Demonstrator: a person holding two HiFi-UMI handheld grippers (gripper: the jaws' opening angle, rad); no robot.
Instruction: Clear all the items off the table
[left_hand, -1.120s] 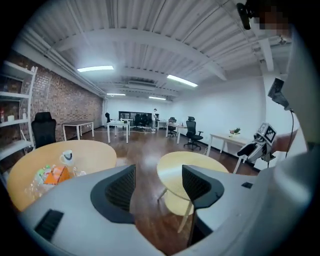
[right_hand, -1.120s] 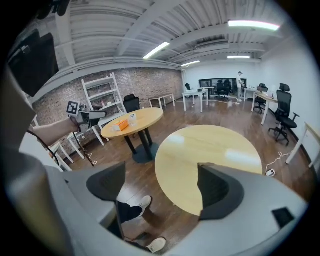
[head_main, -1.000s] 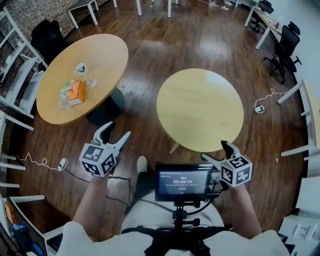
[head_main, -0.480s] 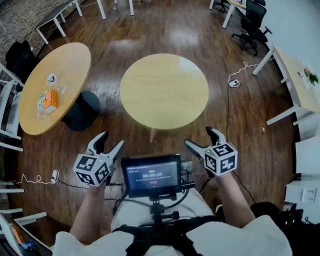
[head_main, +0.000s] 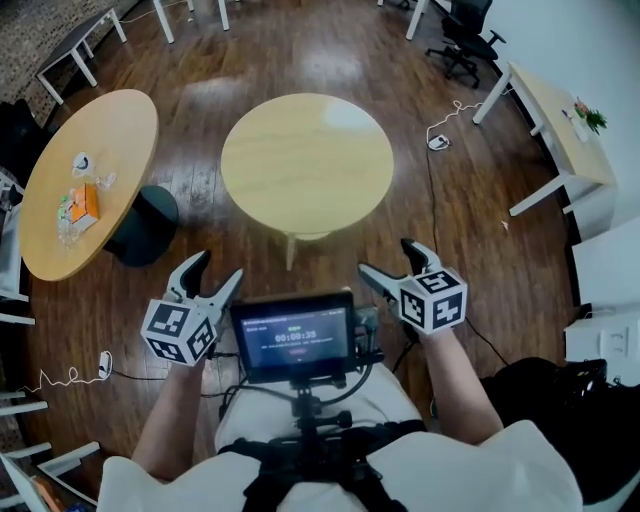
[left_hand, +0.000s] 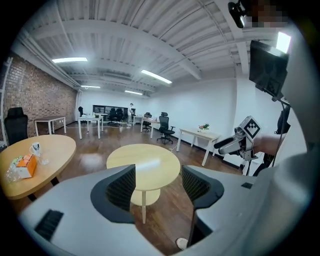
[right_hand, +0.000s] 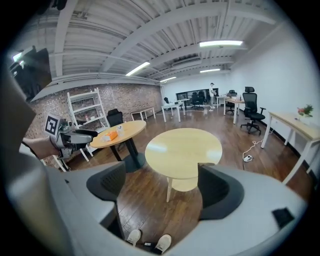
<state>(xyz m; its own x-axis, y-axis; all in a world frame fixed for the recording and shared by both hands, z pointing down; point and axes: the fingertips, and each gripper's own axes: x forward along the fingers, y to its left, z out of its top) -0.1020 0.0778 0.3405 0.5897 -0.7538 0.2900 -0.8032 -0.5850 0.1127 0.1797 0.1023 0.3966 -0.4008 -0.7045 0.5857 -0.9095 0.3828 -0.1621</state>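
Orange box sits on the far-left bench, out of reach, so left gripper and right gripper hang open, empty.

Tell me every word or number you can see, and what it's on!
"00:00:35", as best it can be read: the timer on the screen.
Other lines on the screen: too small to read.
Orange box on the left table: print too small to read.
Left cube and right cube: only black-and-white square patterns, no letters.
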